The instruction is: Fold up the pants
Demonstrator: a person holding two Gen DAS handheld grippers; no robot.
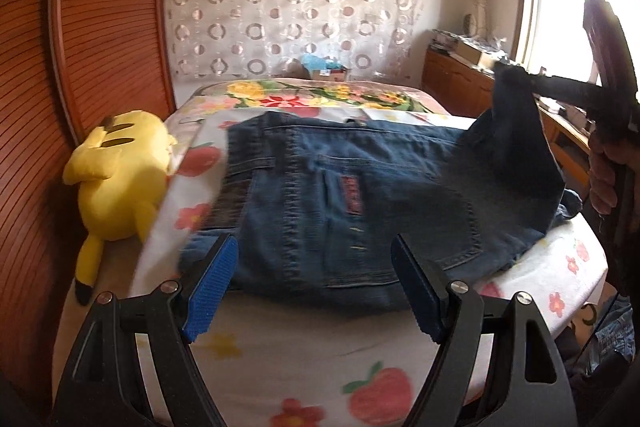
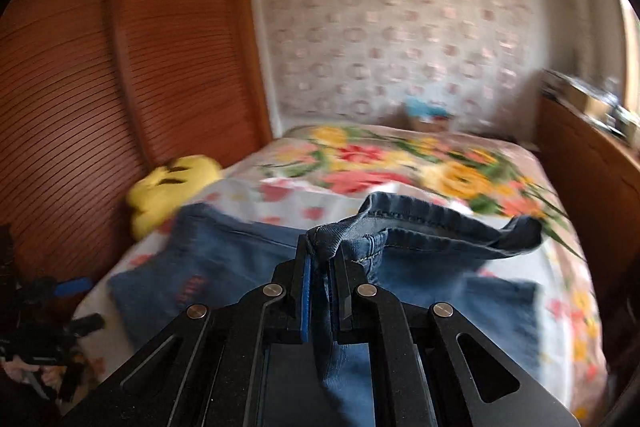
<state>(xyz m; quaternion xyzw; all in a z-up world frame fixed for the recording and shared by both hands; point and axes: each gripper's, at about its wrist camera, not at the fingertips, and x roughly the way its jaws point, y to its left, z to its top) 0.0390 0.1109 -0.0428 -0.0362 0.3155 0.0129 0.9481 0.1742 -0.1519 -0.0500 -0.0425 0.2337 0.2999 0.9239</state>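
Pretty clearly a bedroom at home: bed [image 1: 320,359] with a flowery blanket, yellow plush [image 1: 116,183] by the wooden wardrobe [image 1: 100,47], patterned curtain [image 1: 288,3], window [image 1: 560,7].

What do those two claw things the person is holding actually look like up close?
Each is a black frame with triangular cut-outs and round silver pivot screws. The left gripper has two flat fingers faced with ribbed bright-blue pads. The right gripper is built the same, with a blue pad edge showing. No cables are visible.
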